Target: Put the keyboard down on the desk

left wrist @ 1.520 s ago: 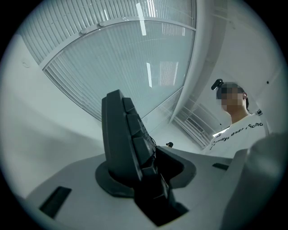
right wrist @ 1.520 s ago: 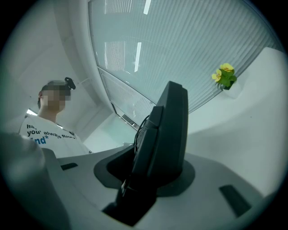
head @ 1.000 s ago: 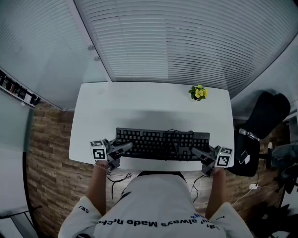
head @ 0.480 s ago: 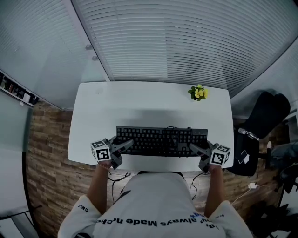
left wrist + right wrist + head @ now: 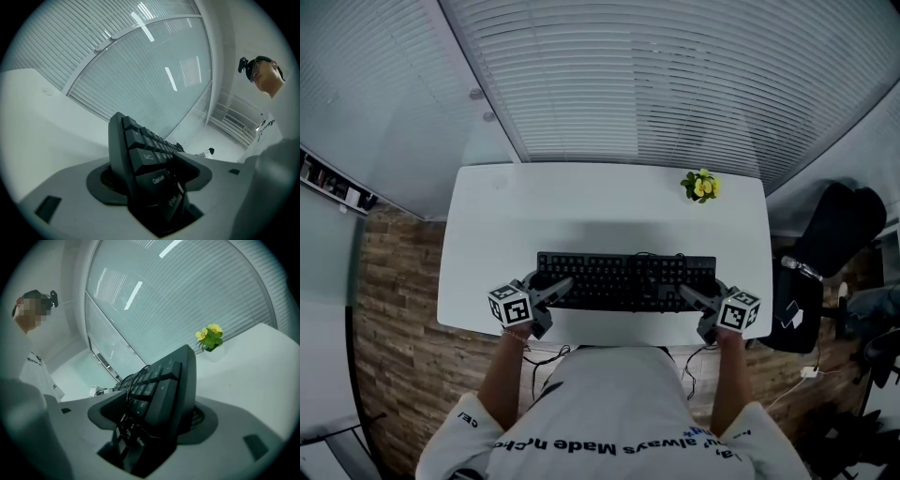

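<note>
The black keyboard [image 5: 623, 279] lies flat across the near half of the white desk [image 5: 600, 202], its cable coiled on top of the keys. My left gripper [image 5: 551, 290] straddles its left end and my right gripper [image 5: 694, 296] its right end. Both pairs of jaws are opening. In the left gripper view the keyboard [image 5: 140, 152] end stands between the spread jaws of the left gripper [image 5: 151, 174], and the pads look slack against it. The right gripper view shows the same: the keyboard [image 5: 164, 383] sits loose inside the right gripper [image 5: 154, 414].
A small pot of yellow flowers [image 5: 700, 186] stands at the desk's far right corner, also seen as the yellow flowers [image 5: 210, 337]. Window blinds [image 5: 656, 84] run behind the desk. A black chair [image 5: 830, 234] stands to the right. Cables [image 5: 544, 361] lie on the wood floor by the person.
The keyboard has levelled out and settled on the desk. Both grippers have drawn slightly inward, and their jaws have spread wider around the keyboard's ends.
</note>
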`<state>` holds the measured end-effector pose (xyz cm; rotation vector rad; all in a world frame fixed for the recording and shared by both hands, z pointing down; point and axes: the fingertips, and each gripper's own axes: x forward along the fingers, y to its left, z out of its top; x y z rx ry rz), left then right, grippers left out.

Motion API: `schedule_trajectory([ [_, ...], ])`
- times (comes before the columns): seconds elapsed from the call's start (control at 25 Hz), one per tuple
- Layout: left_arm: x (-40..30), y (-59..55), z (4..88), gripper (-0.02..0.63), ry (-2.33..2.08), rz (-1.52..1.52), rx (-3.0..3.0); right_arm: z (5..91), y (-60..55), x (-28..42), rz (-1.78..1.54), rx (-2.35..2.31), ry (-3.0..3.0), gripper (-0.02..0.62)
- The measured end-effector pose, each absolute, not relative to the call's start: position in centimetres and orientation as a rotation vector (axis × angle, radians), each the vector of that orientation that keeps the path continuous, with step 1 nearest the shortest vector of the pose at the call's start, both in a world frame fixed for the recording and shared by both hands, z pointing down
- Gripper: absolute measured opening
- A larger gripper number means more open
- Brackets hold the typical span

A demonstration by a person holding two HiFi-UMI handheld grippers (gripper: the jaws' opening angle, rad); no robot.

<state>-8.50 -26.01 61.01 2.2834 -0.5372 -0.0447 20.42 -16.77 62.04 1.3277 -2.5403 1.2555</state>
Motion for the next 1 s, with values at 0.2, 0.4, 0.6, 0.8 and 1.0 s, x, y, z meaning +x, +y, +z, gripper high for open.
schedule_trajectory([
  [0.2, -8.6, -26.4, 62.0, 0.319, -0.577, -0.014, 2.275, 63.6, -16.9, 20.5, 1.289, 1.369, -2.509, 0.36],
  [0.4, -8.6, -26.5, 63.2, 0.331, -0.635, 0.008, 2.262, 64.6, -17.1, 20.8, 1.289, 1.412, -2.461, 0.382],
  [0.6, -8.8, -27.2, 64.0, 0.351, -0.72, 0.033, 2.261, 65.7, -17.4, 21.1, 1.299, 1.454, -2.419, 0.399],
  [0.8, -8.7, -27.5, 65.3, 0.367, -0.778, 0.061, 2.251, 67.1, -17.3, 21.5, 1.319, 1.486, -2.374, 0.411],
  [1.0, -8.8, -27.4, 66.6, 0.374, -0.823, 0.09, 2.229, 68.4, -17.2, 21.8, 1.319, 1.513, -2.329, 0.428],
])
